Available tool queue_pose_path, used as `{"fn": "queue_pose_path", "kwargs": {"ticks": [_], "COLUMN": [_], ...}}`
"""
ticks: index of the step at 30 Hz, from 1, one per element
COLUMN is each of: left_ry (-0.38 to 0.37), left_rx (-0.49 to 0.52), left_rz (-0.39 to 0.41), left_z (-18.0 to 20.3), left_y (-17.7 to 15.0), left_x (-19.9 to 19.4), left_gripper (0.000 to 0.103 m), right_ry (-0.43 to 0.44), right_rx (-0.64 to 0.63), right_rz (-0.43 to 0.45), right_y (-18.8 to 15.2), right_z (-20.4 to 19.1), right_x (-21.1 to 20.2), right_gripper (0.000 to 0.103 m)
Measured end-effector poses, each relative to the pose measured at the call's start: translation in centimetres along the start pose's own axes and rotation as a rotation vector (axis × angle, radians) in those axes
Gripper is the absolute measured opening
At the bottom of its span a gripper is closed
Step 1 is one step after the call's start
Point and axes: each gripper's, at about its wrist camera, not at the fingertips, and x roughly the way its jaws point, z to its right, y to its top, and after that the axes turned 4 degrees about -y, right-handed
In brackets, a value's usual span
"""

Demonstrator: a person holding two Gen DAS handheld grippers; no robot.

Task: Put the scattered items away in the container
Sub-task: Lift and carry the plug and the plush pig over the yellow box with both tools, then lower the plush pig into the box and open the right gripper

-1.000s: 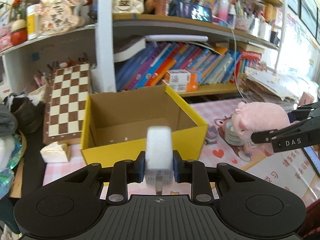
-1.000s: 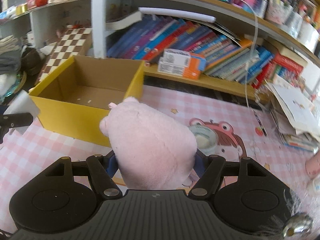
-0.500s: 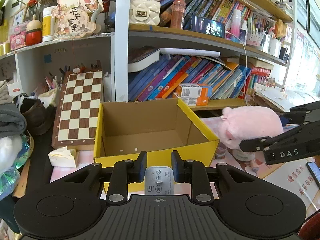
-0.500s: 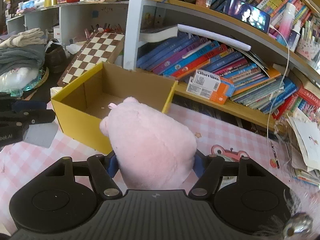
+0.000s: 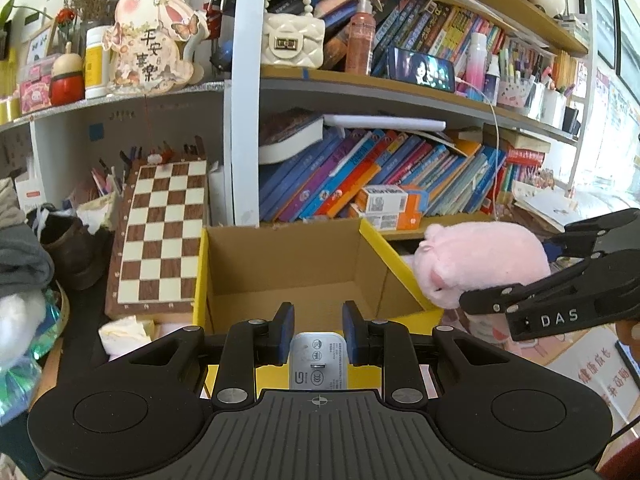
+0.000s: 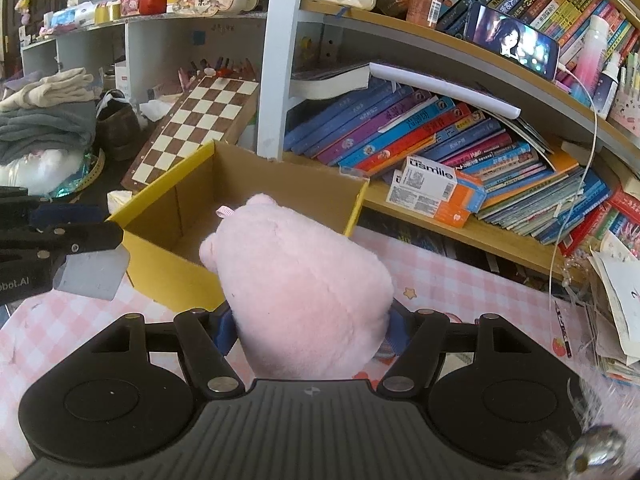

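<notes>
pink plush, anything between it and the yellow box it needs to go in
Nothing visible blocks it. The pink plush, clamped in the right gripper, hangs by the open top of the yellow box; the left gripper with the white charger waits at the near wall.

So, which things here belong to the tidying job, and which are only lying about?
Job:
- yellow cardboard box
- pink plush toy, in the right hand-held gripper
- white charger, between the left hand-held gripper fingers

Lying about:
- chessboard
- leaning books
- cream handbag
- crumpled tissue
</notes>
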Motion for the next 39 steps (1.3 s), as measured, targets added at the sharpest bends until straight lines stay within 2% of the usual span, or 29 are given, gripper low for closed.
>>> {"fn": "queue_pose_path", "kwargs": {"ticks": [14, 23, 39], "left_ry": [0.016, 0.034, 0.073], "left_rx": [0.027, 0.028, 0.042], "left_rz": [0.018, -0.01, -0.095], "left_z": [-1.3, -2.8, -5.3], "left_y": [2.9, 4.0, 5.2], "left_x": [3.3, 6.6, 12.8], "left_gripper": [0.024, 0.024, 0.024], "right_ry": [0.033, 0.067, 0.118], "right_rx": [0.01, -0.007, -0.084], "right_rz": [0.01, 0.01, -0.07], "right_y": [2.7, 4.7, 5.8], "right_z": [0.3, -0.4, -2.4], "right_x": [2.9, 5.8, 12.5], "right_gripper": [0.067, 0.067, 0.068]}}
